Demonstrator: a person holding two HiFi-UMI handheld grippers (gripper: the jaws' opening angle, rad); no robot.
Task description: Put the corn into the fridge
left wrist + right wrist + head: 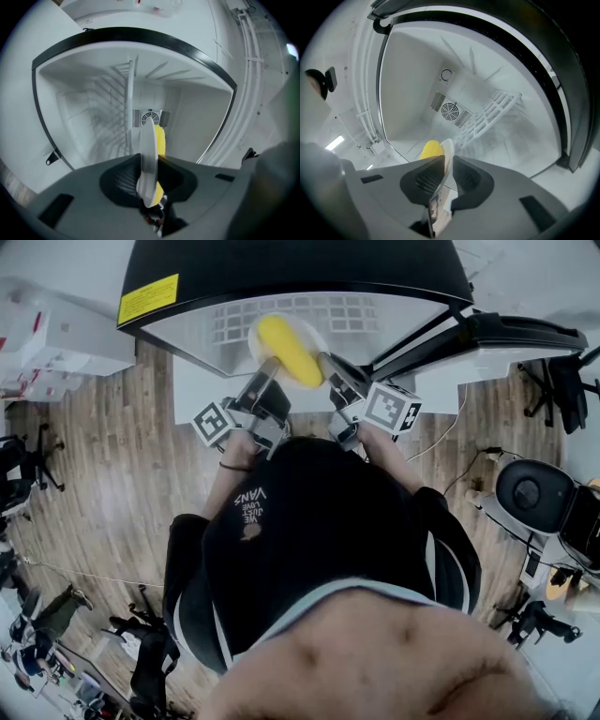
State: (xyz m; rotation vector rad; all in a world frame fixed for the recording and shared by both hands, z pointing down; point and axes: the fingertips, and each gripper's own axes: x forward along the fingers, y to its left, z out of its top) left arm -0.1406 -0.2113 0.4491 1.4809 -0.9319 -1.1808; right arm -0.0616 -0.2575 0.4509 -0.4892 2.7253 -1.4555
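A yellow corn cob (289, 350) lies on a white plate (315, 334), held at the mouth of the open fridge (394, 317). My left gripper (267, 373) is shut on the plate's left rim and my right gripper (330, 367) is shut on its right rim. In the left gripper view the plate (149, 154) stands edge-on between the jaws of the left gripper (149, 187), with the corn (161, 139) just behind it. In the right gripper view the plate rim (448, 152) sits in the right gripper (446, 174), and the corn (431, 150) shows to its left.
The fridge interior is white, with a wire rack (110, 112) and a round fan vent (452, 111) on the back wall. Its door (511, 338) hangs open at the right. White boxes (56, 338) stand to the left, and chairs (562, 381) stand on the wooden floor.
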